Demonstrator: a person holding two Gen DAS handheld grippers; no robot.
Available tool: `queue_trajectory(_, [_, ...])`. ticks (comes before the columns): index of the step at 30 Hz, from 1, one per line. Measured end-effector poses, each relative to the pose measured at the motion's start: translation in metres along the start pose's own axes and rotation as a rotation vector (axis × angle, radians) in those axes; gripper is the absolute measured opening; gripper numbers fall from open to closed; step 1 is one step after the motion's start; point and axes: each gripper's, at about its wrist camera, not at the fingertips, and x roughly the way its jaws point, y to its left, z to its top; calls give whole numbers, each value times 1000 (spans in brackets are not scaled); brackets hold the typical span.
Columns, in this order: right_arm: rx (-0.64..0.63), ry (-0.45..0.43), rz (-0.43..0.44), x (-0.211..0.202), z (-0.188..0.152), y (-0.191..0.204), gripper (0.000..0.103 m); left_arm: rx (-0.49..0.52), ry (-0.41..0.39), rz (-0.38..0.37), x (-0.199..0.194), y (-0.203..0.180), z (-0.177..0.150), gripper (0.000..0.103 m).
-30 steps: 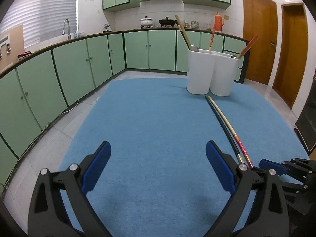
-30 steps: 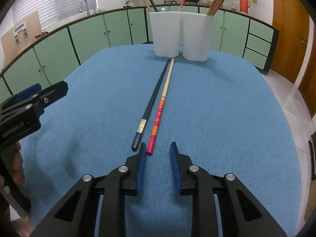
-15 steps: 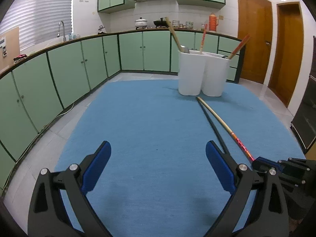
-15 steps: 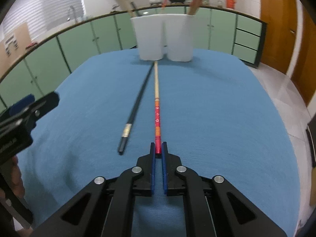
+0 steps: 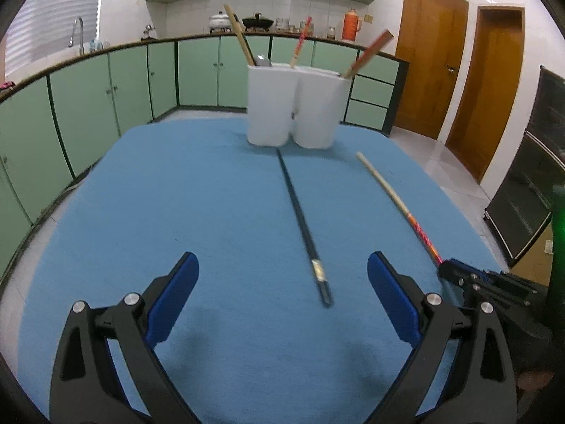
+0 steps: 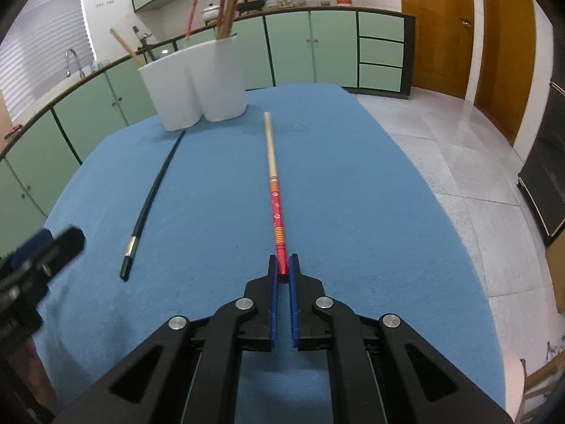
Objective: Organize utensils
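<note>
Swung away from the black chopstick, the red chopstick is pinched at its tip by the right gripper above the blue table, left gripper spread empty; such an end-grip could be levered loose.

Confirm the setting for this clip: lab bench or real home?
Looks like a home kitchen, most likely. Green cabinets run under a counter with a sink faucet, pots sit on a stove under a range hood, and the work happens on a blue-covered table.
</note>
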Motion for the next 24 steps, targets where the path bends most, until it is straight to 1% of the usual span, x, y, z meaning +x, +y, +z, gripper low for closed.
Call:
queue_trajectory(1, [0, -4, -2, 0, 0, -1, 6, 4, 11, -3, 3, -4, -2, 88])
queue_trajectory(2, [2, -6, -2, 0, 1, -2, 6, 8, 21, -4, 6, -7, -4, 82])
queue_trajectory(4, [7, -7, 1, 0, 1, -3, 6, 13, 45, -13, 12, -11, -6, 80])
queue_trajectory(6, [13, -8, 6, -1, 1, -4, 6, 3, 51, -9, 14, -12, -6, 77])
queue_trajectory(8, [17, -10, 8, -2, 1, -6, 6, 3, 66, -10, 17, -14, -6, 68])
queue_trajectory(12, [25, -13, 13, -2, 1, -7, 6, 4, 95, -19, 22, -14, -6, 58])
queue_trajectory(14, [27, -17, 14, -4, 0, -9, 6, 2, 115, -28, 26, -15, -7, 50])
queue_trajectory(18, [27, -24, 12, -5, 1, -8, 6, 8, 152, -38, 34, -18, -9, 39])
queue_trajectory(20, [21, -30, 7, -6, 0, -8, 6, 6, 175, -45, 39, -19, -10, 24])
queue_trajectory(21, [18, -32, 4, -6, 1, -7, 6, 3, 179, -38, 40, -19, -10, 22])
queue_trajectory(23, [13, -32, 2, -5, 2, -6, 6, -1, 180, -47, 41, -19, -9, 7])
queue_trajectory(24, [10, -31, 0, -4, 3, -5, 6, -2, 180, -51, 41, -18, -9, 8])
